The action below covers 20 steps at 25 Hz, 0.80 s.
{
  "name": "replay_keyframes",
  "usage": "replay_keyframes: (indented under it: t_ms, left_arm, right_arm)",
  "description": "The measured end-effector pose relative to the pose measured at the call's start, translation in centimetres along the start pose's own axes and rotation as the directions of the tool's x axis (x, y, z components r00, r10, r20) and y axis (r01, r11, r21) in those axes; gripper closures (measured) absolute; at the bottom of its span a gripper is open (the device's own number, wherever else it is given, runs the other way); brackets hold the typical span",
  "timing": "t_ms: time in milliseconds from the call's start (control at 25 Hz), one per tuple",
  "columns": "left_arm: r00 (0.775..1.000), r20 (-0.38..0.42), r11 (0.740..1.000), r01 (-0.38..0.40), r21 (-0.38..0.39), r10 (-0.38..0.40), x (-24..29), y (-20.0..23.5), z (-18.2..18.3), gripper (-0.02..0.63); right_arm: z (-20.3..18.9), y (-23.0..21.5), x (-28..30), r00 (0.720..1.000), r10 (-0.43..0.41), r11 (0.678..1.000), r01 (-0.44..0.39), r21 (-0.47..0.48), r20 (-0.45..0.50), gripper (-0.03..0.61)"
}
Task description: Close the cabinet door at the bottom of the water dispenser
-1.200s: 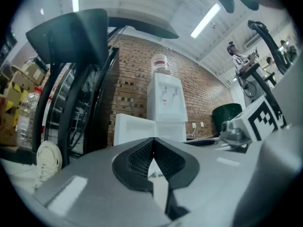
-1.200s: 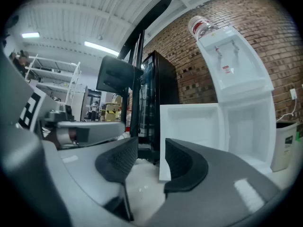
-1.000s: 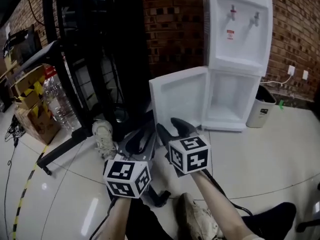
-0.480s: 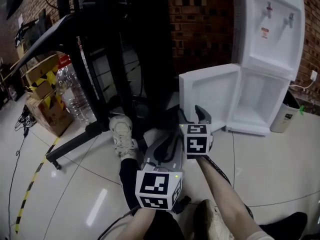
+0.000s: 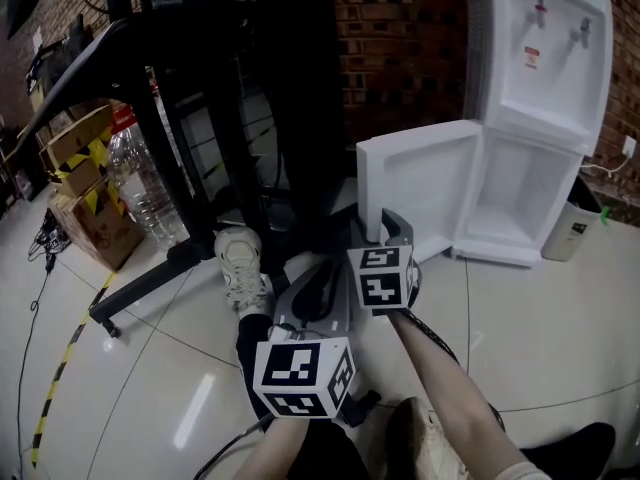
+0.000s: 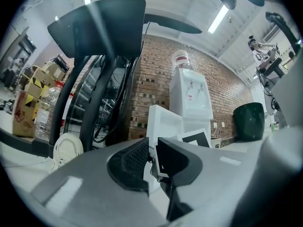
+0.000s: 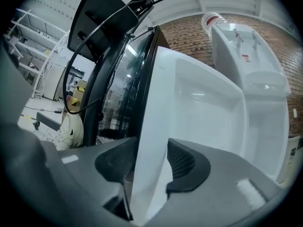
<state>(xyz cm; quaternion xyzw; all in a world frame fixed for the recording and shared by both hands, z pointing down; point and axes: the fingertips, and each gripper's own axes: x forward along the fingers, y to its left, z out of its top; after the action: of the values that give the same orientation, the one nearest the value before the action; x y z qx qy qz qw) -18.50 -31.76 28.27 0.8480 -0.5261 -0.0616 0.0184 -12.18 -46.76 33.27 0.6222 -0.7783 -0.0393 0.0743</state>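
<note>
The white water dispenser (image 5: 535,48) stands against the brick wall, and its bottom cabinet door (image 5: 415,188) is swung wide open to the left. My right gripper (image 5: 385,223) is at the door's free edge, low down. In the right gripper view the door's edge (image 7: 199,108) fills the gap of the right gripper (image 7: 152,162), whose jaws are closing onto it with both pads against it. My left gripper (image 5: 305,273) hangs lower and to the left, away from the door. In its own view the left gripper (image 6: 152,152) shows only a narrow gap, with nothing in it.
A black metal stand (image 5: 240,118) rises left of the door, with a white sneaker (image 5: 240,263) at its foot. A large water bottle (image 5: 140,183) and cardboard boxes (image 5: 85,198) sit far left. A white bin (image 5: 575,230) stands right of the dispenser. The floor is glossy tile.
My right gripper has moved forward from short of the door onto its free edge. The left gripper has dropped back toward me and its jaws have narrowed.
</note>
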Motion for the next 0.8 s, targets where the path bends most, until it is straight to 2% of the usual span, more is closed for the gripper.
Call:
replay_keyframes:
  t_ms: [200, 360, 560, 800]
  left_arm:
    - [1.000, -0.012, 1.000, -0.021, -0.014, 0.021, 0.0, 0.4, -0.4, 0.541]
    - [0.999, -0.026, 0.997, -0.023, -0.075, 0.021, 0.0, 0.2, -0.9, 0.555]
    - [0.998, -0.062, 1.000, 0.017, -0.015, -0.018, 0.6, -1.9, -1.8, 0.554]
    - [0.998, -0.059, 0.999, -0.013, -0.048, 0.010, 0.9, -3.0, -1.3, 0.555]
  right_arm:
    - [-0.1, -0.2, -1.4, 1.000, -0.001, 1.000, 0.001, -0.008, -0.015, 0.390]
    - [-0.4, -0.5, -3.3, 0.999, 0.007, 1.000, -0.007, 0.005, -0.039, 0.389]
    - [-1.0, -1.5, -6.5, 0.998, 0.013, 1.000, -0.012, 0.022, -0.064, 0.380]
    - [-1.9, -3.4, -10.6, 0.995, 0.004, 0.998, 0.001, 0.055, -0.095, 0.370]
